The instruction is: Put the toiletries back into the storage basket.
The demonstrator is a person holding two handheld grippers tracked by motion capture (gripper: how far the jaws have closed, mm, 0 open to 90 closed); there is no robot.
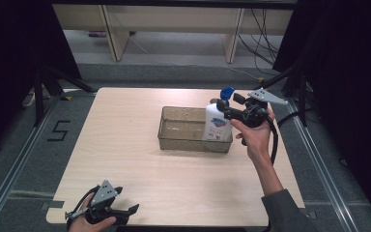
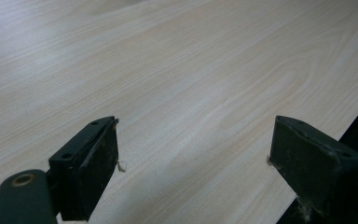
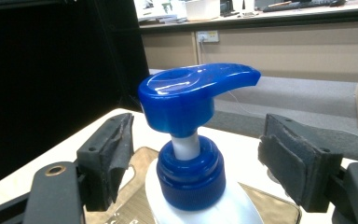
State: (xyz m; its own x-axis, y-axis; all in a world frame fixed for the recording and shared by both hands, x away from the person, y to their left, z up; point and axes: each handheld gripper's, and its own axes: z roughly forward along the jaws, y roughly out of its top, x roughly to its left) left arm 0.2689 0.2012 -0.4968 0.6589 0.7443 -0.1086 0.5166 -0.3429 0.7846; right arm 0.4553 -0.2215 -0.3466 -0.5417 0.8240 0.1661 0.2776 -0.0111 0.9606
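The pump bottle (image 1: pixel 217 123) stands upright in the right end of the clear plastic bin (image 1: pixel 174 137), which sits on the wooden table (image 1: pixel 125 159). The right gripper (image 1: pixel 228 112) is level with the bottle's neck; in the right gripper view its jaws stand wide on either side of the blue collar (image 3: pixel 190 172), with clear gaps between pads and collar, so nothing is held. The left gripper (image 1: pixel 131 210) rests at the near left table edge, jaws wide apart and empty above bare wood. Handling judgement: the white body appears rigid but smooth and rounded, so it is likely to slip under flat pads; fill level cannot be determined, so treat it as moderately heavy. The blue pump head (image 3: pixel 191 95) rides on a thin white stem (image 3: pixel 185 145) and probably depresses or swivels under load; do not lift by it. The ribbed collar below the stem offers the firmest, least slippery purchase, gripped squarely to keep the bottle from tipping.
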